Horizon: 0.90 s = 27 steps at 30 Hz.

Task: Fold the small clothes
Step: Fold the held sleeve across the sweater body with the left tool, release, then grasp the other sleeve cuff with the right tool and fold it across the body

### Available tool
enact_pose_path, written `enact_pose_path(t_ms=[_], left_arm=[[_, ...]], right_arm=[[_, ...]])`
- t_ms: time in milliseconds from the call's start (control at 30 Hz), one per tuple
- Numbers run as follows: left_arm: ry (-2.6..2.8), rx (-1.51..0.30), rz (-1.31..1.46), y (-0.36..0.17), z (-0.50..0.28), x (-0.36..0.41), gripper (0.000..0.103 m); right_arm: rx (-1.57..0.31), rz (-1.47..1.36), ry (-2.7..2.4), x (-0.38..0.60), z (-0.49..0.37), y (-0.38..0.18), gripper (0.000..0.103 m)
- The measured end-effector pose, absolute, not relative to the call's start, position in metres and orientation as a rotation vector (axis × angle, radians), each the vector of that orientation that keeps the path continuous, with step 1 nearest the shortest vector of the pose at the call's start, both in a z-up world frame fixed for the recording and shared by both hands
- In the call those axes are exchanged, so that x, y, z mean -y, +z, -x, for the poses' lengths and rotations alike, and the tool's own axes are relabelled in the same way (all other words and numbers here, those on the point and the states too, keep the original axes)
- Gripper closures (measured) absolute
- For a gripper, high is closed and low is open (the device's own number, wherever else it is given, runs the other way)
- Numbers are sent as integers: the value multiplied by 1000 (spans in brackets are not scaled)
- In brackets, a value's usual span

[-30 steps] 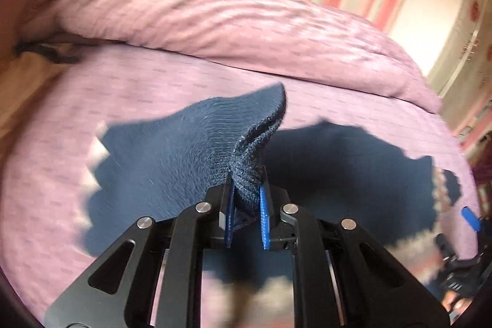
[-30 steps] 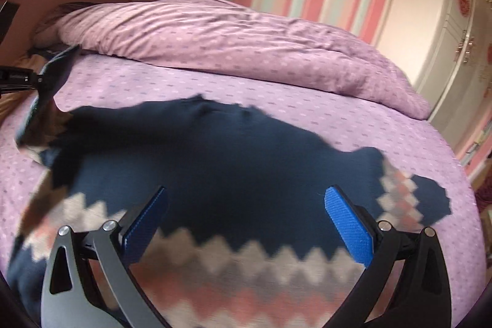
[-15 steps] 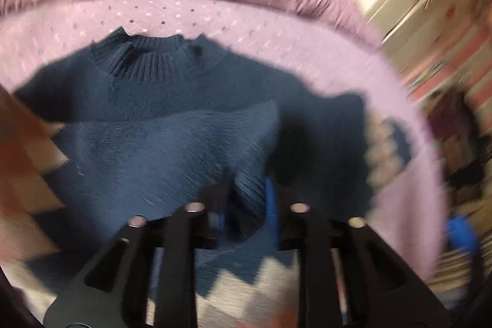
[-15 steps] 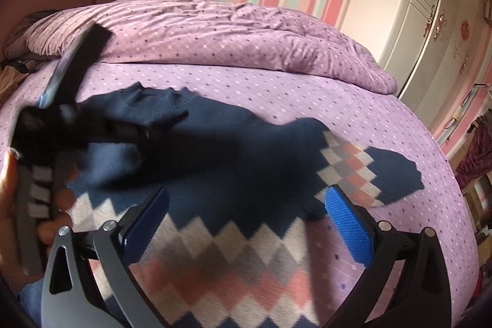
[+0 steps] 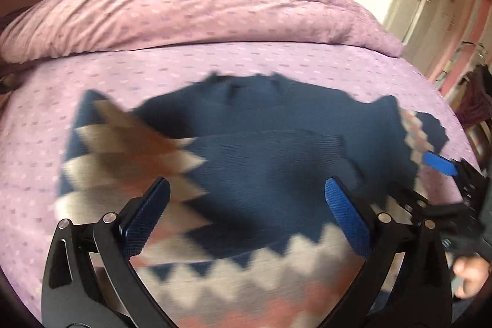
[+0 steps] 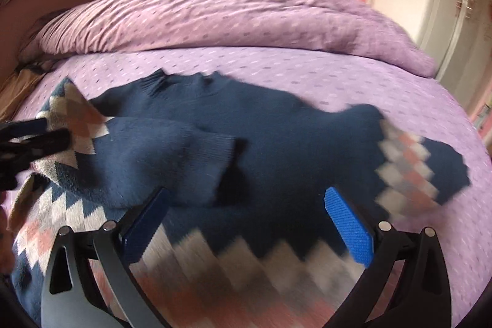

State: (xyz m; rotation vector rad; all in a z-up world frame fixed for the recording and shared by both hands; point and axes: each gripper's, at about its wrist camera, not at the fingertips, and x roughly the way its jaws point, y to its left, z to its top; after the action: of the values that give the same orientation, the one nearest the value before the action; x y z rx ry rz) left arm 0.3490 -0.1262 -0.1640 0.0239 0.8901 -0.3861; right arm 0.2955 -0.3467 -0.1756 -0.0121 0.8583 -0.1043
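My left tool (image 5: 247, 205) jaws just opened, nothing gripped; right tool (image 6: 246, 215) spread empty above navy argyle knit sweater (image 6: 276, 137) on lilac bed (image 6: 338, 76), left sleeve (image 6: 160, 156) folded across chest.

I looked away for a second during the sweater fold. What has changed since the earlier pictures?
The left gripper carried the sleeve across the sweater, and its jaws have just been opening, letting the sleeve go; it now lies folded over the chest. Nothing is between the jaws. The right gripper stayed open, holding nothing, and the other sleeve stayed spread out on the bed.
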Motion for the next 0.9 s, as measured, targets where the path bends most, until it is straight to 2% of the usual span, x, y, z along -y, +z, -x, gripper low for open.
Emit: enact_pose_path(t_ms=[67,133,167,200,233,300,333,533,733,900], left_arm=[[-347,-895,-19,-165,-352,107,3],[-320,-894,-16,-164,-355,91,3],[-304,-892,-18,-163,-355,84,3],[-285,-886,-20,-162,-355,76,3],[-274,-881,-20,-162,-355,71,3],[-251,-873,-18,-161,-354,61,3],[-243,-871,-21,-162,-353,57,3],[-200,-859,-5,-158,-350,33,3],[-200,-839,4,-148,-349,22,3],[-253,-873,47,-162,-350,38,3]], right_arm=[[-890,18,-74,336,-312,-189,6],[-944,34,-53,327,-328,-205,28],[-972,24,-45,327,-333,-211,35],[-1010,-9,-29,328,-340,-218,51],[-1027,-25,-26,328,-343,-222,72],[-1051,-48,-23,327,-347,-227,95],[-1036,-52,-27,326,-346,-225,100],[-916,114,-21,307,-335,-196,101],[-732,269,-142,331,-324,-137,101],[-780,356,-247,379,-328,-144,101]])
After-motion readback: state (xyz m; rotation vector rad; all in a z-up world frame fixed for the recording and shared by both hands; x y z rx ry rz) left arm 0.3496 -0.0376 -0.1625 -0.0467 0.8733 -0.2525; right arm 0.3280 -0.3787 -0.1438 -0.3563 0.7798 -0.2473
